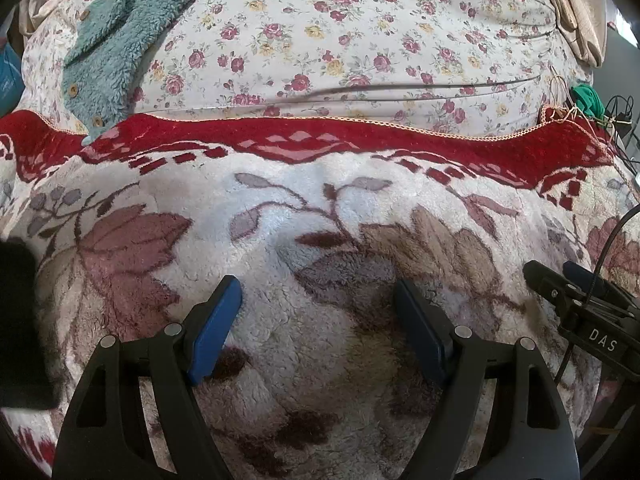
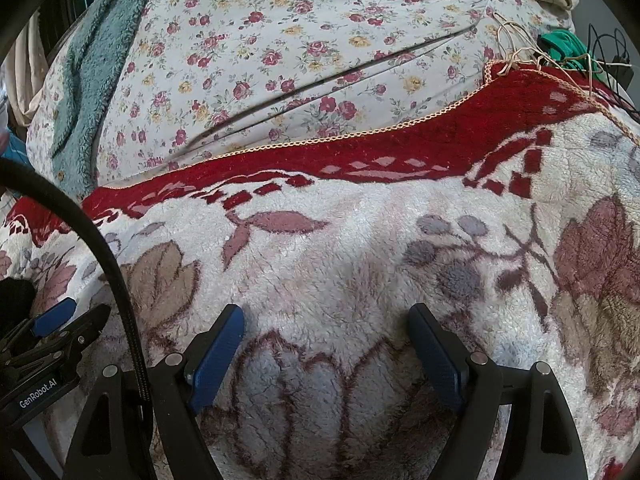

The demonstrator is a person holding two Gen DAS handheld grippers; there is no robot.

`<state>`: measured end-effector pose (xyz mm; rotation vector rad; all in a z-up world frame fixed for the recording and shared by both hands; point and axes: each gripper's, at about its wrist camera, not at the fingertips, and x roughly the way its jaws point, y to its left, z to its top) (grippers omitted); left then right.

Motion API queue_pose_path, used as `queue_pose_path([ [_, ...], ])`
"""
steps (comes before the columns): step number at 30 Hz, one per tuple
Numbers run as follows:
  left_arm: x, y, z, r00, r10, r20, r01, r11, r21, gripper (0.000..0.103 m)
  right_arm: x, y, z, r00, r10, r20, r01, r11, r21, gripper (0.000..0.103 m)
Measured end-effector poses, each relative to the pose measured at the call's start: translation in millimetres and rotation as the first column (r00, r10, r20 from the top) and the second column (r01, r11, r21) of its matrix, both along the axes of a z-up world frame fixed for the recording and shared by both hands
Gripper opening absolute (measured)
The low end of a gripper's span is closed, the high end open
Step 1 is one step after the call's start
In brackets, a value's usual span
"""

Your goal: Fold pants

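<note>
Left gripper (image 1: pixel 318 300): jaws spread wide, nothing between the blue pads (image 1: pixel 214 328), hovering low over the fleece blanket (image 1: pixel 320 216). Right gripper (image 2: pixel 326 330): same, jaws apart and empty, over the same blanket; it also shows at the right edge of the left view, so the two sit side by side, near each other, both pointing toward the blanket's red border (image 1: pixel 360 136). A black cable (image 2: pixel 116 264) arcs across the left of the right view. Pants: not clearly identifiable. Only candidate is a dark black mass (image 1: pixel 20 320) at the left edge of the left view, on the blanket just left of the left gripper; it may be the dark bit at the left edge of the right view too, but I cannot tell if it is the pants. If it is, expect a soft, limp, light fabric with no stiffness, likely to drag and cling on the fleece rather than slide. My call: pinch at the waistband corners or hems, one gripper each, and lift clear before laying over. Past the red border lies a floral sheet (image 1: pixel 360 40), with a teal fleece garment (image 1: pixel 116 40) at its far left and a green item (image 1: pixel 588 98) plus cords at the blanket's far right corner.
</note>
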<state>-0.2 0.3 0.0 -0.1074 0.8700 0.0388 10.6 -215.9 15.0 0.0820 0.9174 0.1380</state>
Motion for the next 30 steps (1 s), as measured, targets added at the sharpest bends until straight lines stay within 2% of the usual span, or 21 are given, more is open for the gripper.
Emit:
queue_pose_path([
  [30, 0.8, -1.0, -0.8, 1.0, 0.0, 0.0, 0.0, 1.0, -0.002, 0.08, -0.8, 1.7, 0.3, 1.0, 0.0, 0.0, 0.0, 1.0, -0.003, 0.083],
])
